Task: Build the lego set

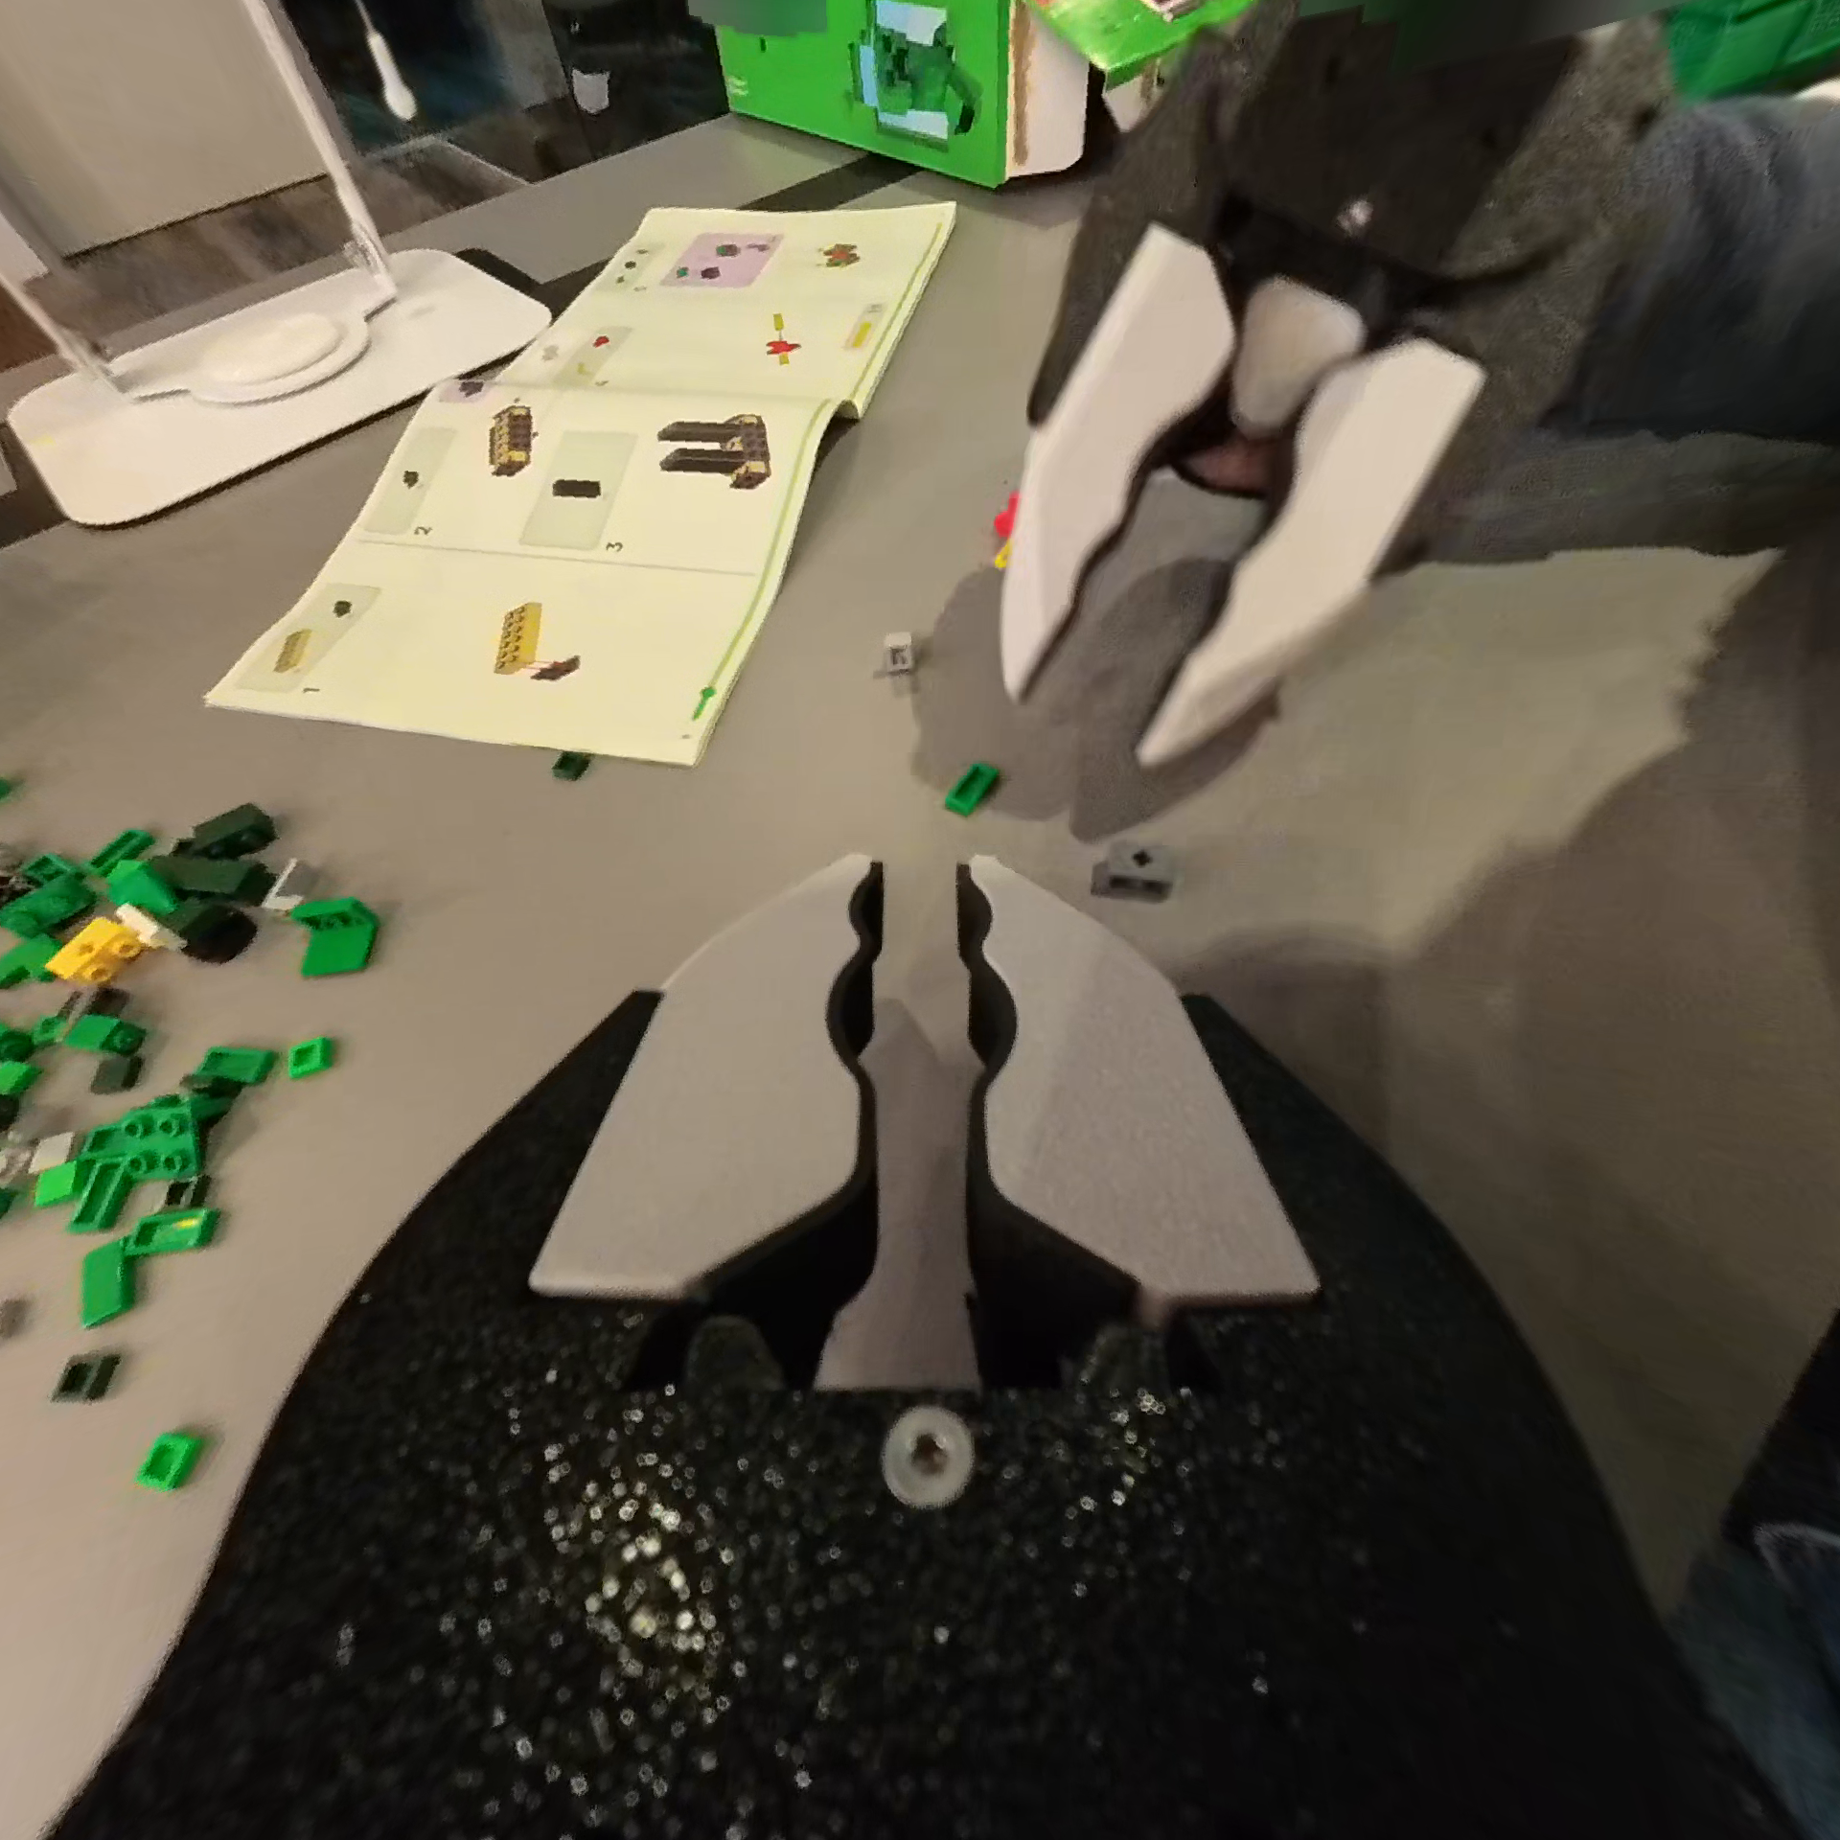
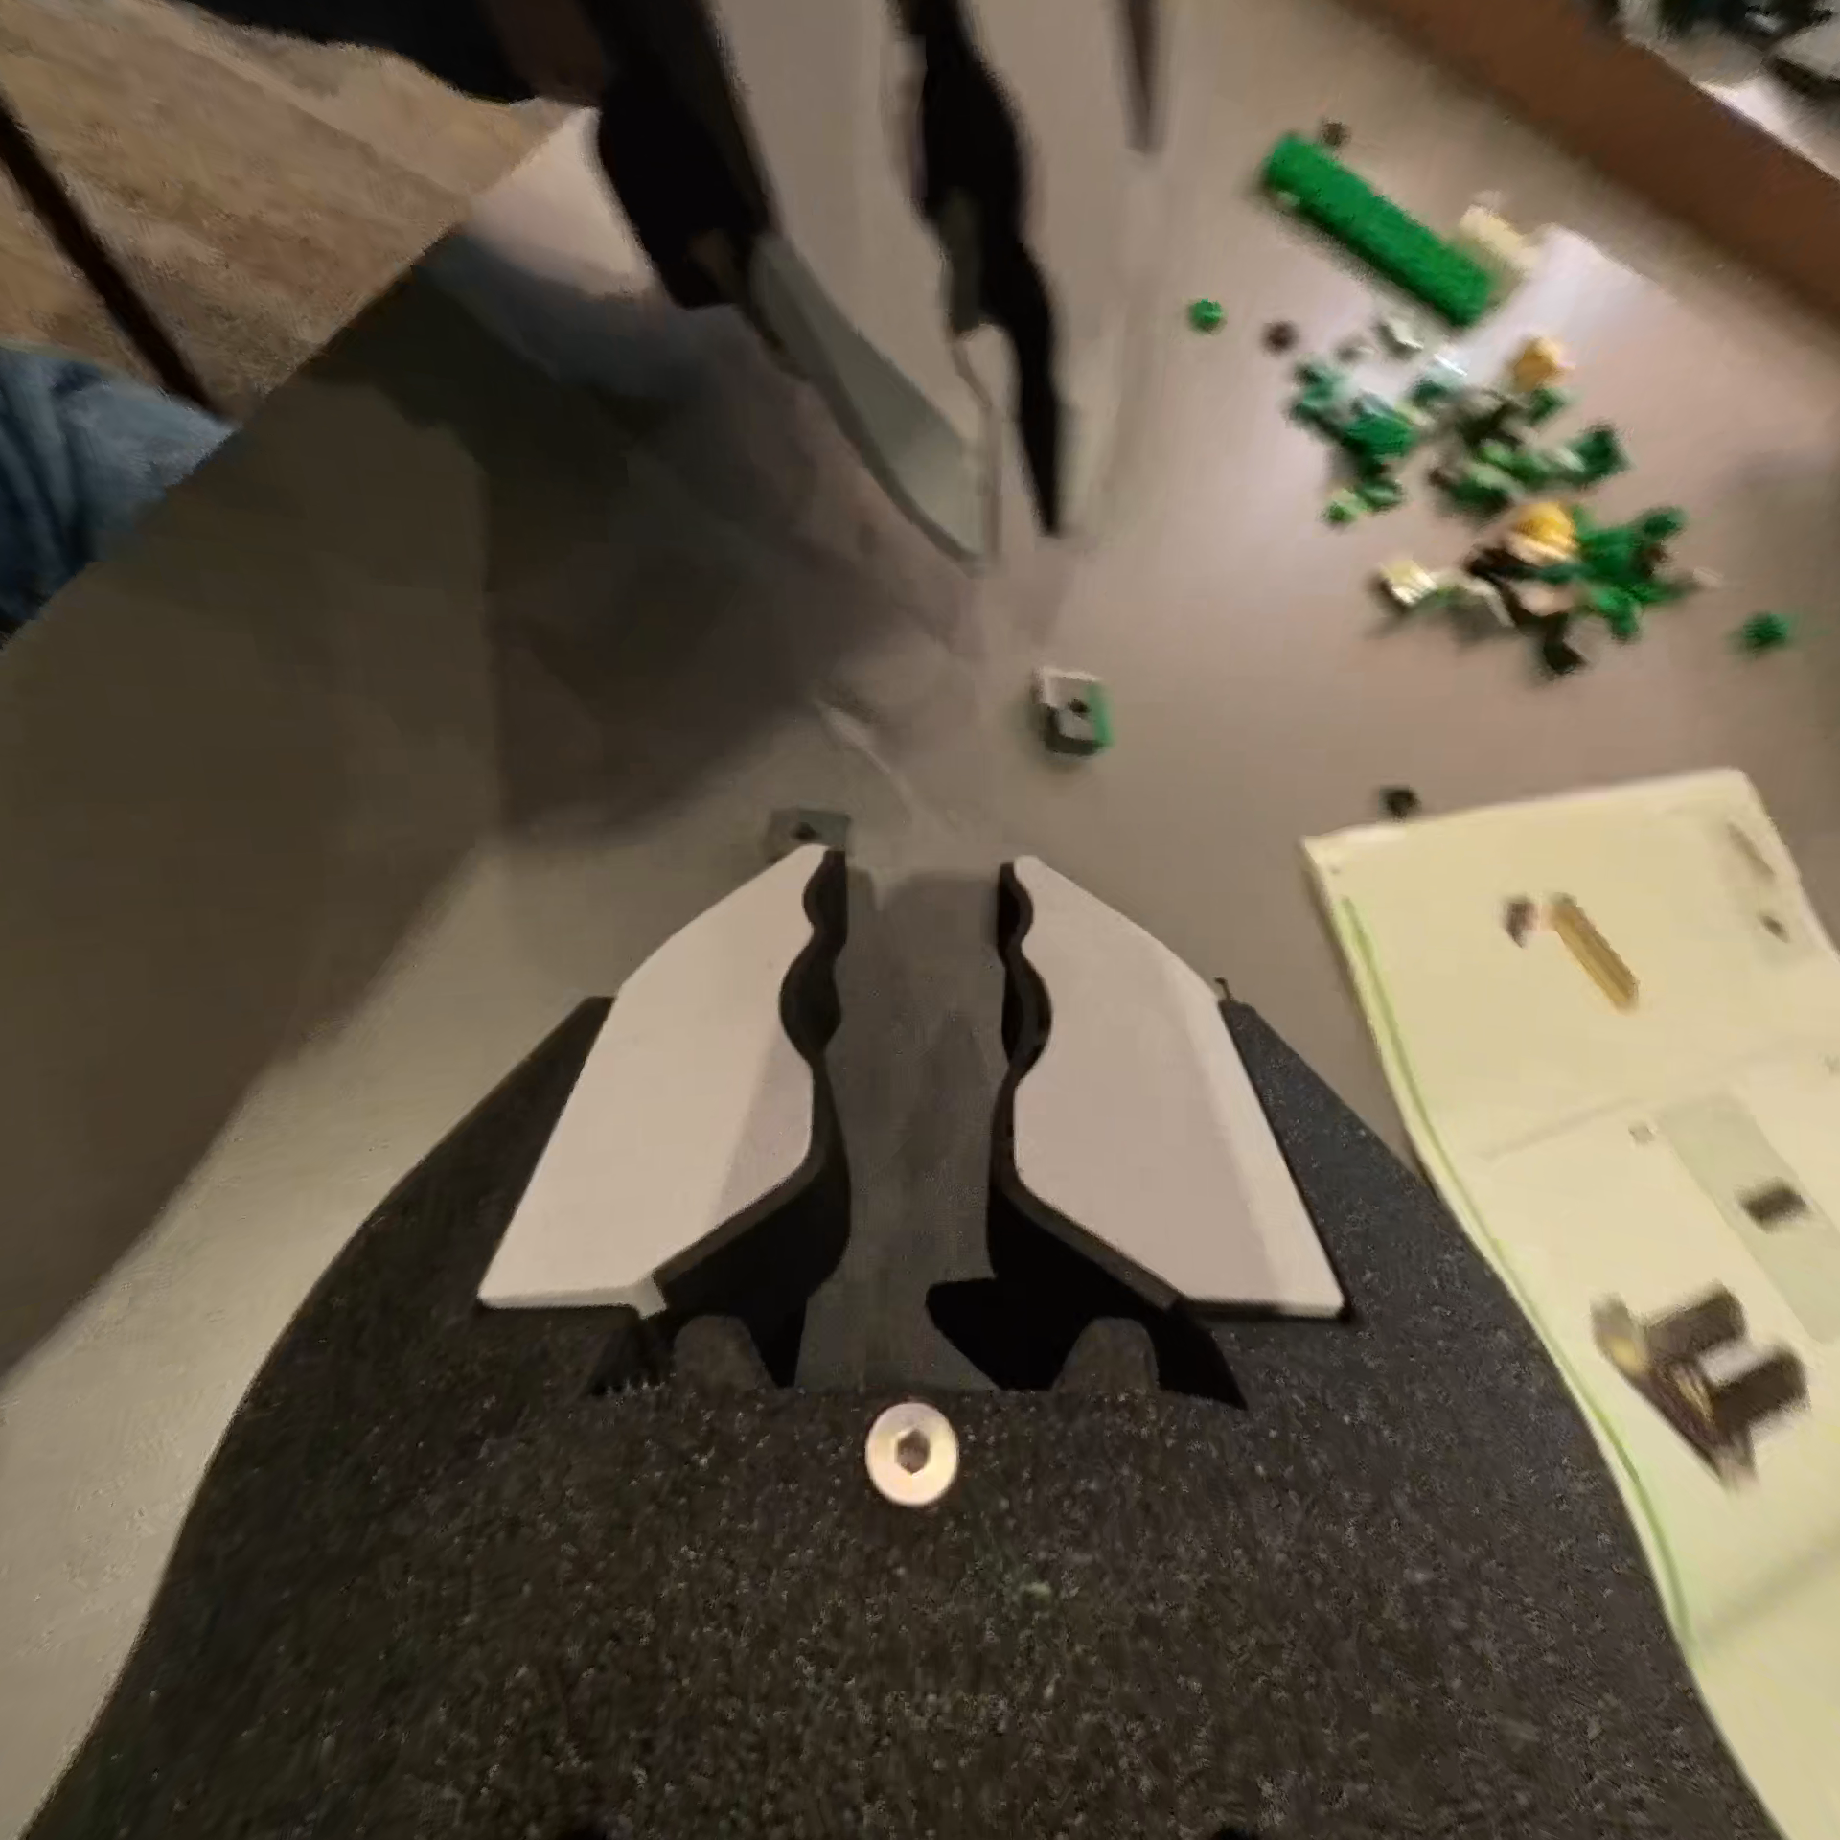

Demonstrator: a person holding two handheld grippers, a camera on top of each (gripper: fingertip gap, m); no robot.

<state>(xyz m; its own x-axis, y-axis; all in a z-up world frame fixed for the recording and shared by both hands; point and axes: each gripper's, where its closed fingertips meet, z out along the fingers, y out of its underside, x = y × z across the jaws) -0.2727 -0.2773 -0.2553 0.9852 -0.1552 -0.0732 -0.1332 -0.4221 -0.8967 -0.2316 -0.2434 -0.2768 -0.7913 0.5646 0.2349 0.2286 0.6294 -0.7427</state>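
Loose lego pieces, mostly green with some yellow, lie in a pile point(image 1: 129, 996) at the left of the grey table point(image 1: 797, 816); the pile also shows in the right wrist view point(image 2: 1494, 478), beside a long green plate point(image 2: 1374, 239). My left gripper point(image 1: 919, 876) is open a little and empty, low over the table. A small green tile point(image 1: 971, 789) and a grey piece point(image 1: 1133, 871) lie just beyond its tips. My right gripper point(image 2: 921, 866) is open and empty; a small grey piece point(image 2: 806, 826) lies at its left fingertip and a grey-and-green piece point(image 2: 1070, 722) farther on. The right gripper point(image 1: 1095, 712) faces the left one.
An open instruction booklet point(image 1: 597, 478) lies flat beyond the left gripper and also shows in the right wrist view point(image 2: 1593, 1145). A green box point(image 1: 896, 90) stands at the back. A white stand point(image 1: 249, 368) sits back left. A small grey piece point(image 1: 899, 657) and a red piece point(image 1: 1008, 513) lie near the booklet. There is about 6 cm between the tips of the two grippers. My left tips are roughly 5 cm from the grey-and-green piece point(image 2: 1070, 722).
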